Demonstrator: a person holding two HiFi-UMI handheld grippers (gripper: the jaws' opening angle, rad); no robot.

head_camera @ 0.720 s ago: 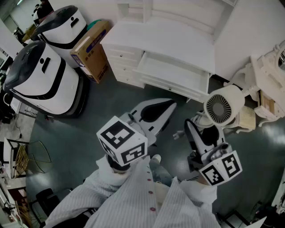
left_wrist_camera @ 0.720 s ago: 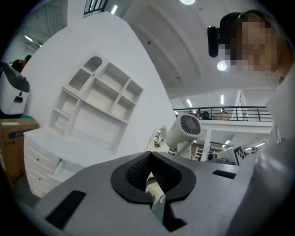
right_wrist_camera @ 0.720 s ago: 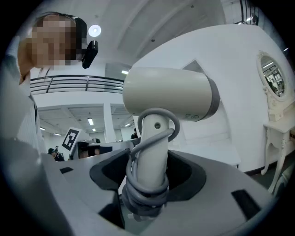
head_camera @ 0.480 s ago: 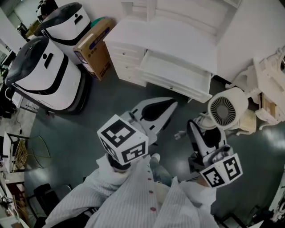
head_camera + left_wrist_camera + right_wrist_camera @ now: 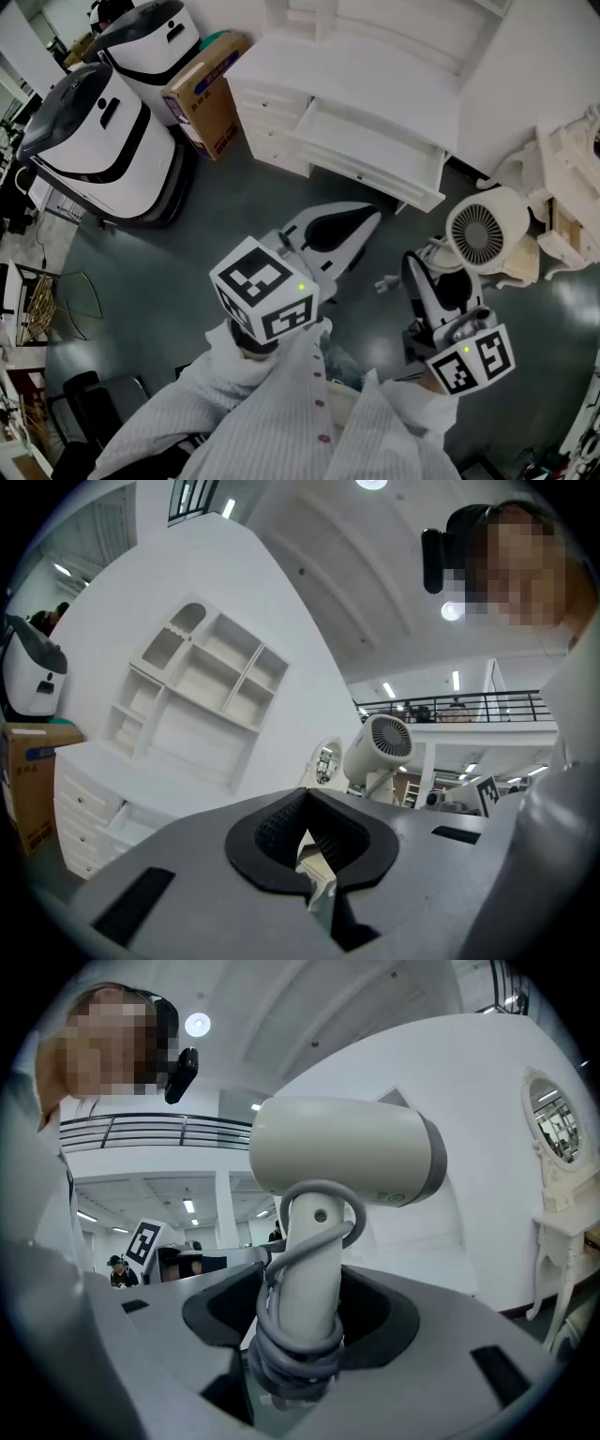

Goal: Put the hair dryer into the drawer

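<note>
Just short of the open drawer (image 5: 373,150) in the white desk (image 5: 356,75), the hair dryer (image 5: 483,234) is not in yet. It stands upright in the right gripper (image 5: 433,281), whose jaws clamp its handle, right of the drawer and nearer than its front edge. What is left, I judge, is the carry over that edge, the lowering and the release. The left gripper (image 5: 361,225) is closed on nothing and points toward the drawer. Only the head view shows the drawer bare inside. Only the right gripper view shows the cord (image 5: 300,1340) wound round the handle between the pads.
</note>
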